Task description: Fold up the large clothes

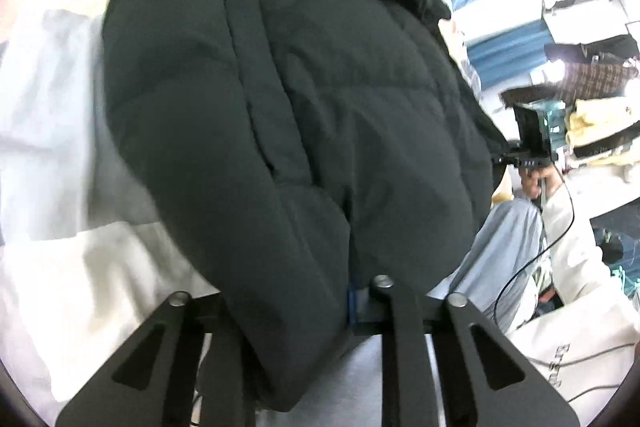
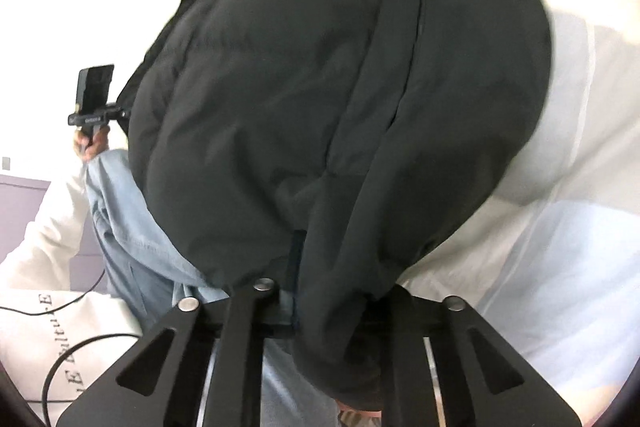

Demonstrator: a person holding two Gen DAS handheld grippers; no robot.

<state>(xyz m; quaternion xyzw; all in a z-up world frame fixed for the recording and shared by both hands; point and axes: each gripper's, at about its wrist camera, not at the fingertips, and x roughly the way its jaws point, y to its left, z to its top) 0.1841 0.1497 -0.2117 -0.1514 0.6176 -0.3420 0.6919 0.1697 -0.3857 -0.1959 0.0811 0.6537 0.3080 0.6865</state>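
A large dark puffer jacket (image 1: 288,99) fills most of the left wrist view and also most of the right wrist view (image 2: 340,99). It hangs in the air, lifted off the white bed sheet (image 1: 48,131). My left gripper (image 1: 296,311) is shut on the jacket's lower edge, which bulges out between its fingers. My right gripper (image 2: 332,299) is shut on another part of the same edge. Each gripper shows small in the other's view, the right one in the left wrist view (image 1: 520,159), the left one in the right wrist view (image 2: 96,117). The fingertips are hidden by fabric.
The person's light blue jeans (image 1: 500,251) and white sweatshirt (image 1: 580,291) are close under the jacket. A black cable (image 2: 68,347) runs across the sweatshirt. Shelves with folded cloth (image 1: 592,123) and blue boxes (image 1: 508,47) stand at the right.
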